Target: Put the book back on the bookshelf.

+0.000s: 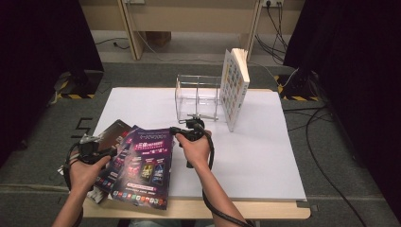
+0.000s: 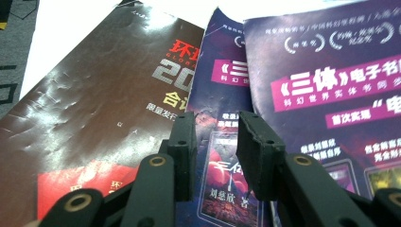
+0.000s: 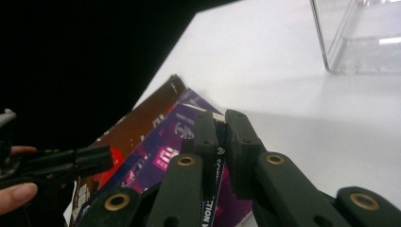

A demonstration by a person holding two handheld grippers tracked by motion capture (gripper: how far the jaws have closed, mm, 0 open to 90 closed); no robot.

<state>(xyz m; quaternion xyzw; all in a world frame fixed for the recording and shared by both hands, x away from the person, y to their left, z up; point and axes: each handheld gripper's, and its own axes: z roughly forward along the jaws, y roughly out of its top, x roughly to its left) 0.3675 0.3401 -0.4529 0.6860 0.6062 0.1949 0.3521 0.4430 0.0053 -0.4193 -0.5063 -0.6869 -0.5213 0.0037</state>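
Three magazines (image 1: 137,163), two hand-held grippers (image 1: 177,131)

Bare tabletop (image 1: 265,156) beside clear holder (image 1: 197,97)

A white sheet (image 1: 265,146) covers most of a light wooden table (image 1: 265,211), whose bare edge shows along the near side. The table stands on grey carpet (image 1: 42,142). Black curtains (image 1: 42,33) hang at the left and right of the area. Yellow-and-black hazard tape (image 1: 75,96) marks low fittings at both curtain bases. A pale wooden frame (image 1: 126,28) stands at the far side against a light wall. Black cables (image 1: 321,127) trail across the floor at the right, leading up toward a wall socket (image 1: 272,3).
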